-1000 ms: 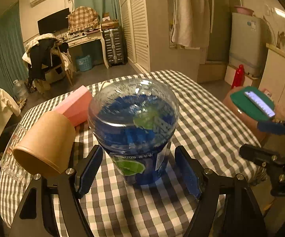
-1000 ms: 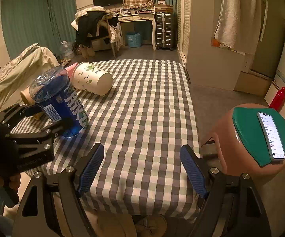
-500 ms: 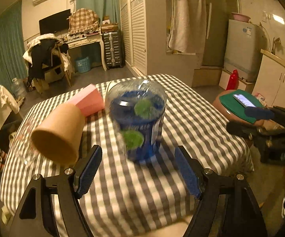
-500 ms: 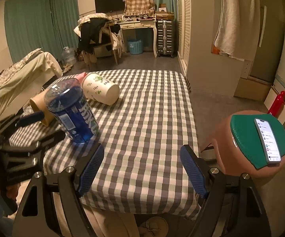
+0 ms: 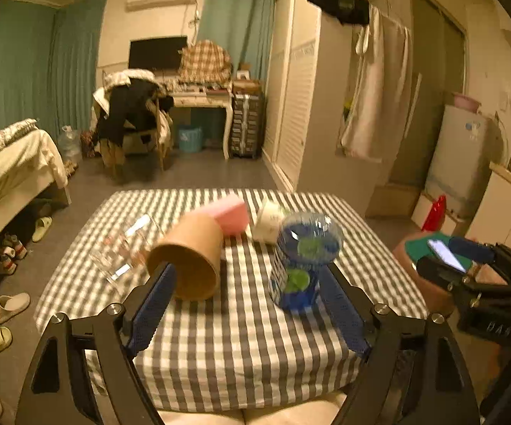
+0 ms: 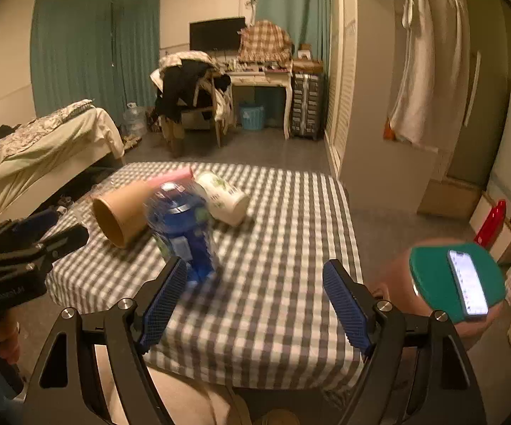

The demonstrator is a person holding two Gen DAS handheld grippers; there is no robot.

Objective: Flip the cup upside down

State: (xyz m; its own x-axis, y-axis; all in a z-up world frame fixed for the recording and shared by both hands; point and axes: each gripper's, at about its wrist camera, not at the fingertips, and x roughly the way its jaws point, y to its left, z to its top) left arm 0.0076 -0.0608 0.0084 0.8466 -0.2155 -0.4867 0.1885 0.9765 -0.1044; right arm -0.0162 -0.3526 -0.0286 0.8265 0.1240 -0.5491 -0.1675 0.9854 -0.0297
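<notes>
Blue cup [image 5: 303, 260] stands inverted near worktop [image 5: 241, 347] front edge, beyond left tongs [image 5: 246, 313] — wide open, empty, pulled back since earlier; right tongs [image 6: 255, 306] open, empty.

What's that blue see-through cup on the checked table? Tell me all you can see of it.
The blue cup is clear plastic with a blue printed wrap and green lime pictures. It stands on the checked tablecloth with its domed end on top. The pictures blur it, so the text is unreadable. No jaws touch it. A brown paper cup lies on its side nearby.
</notes>
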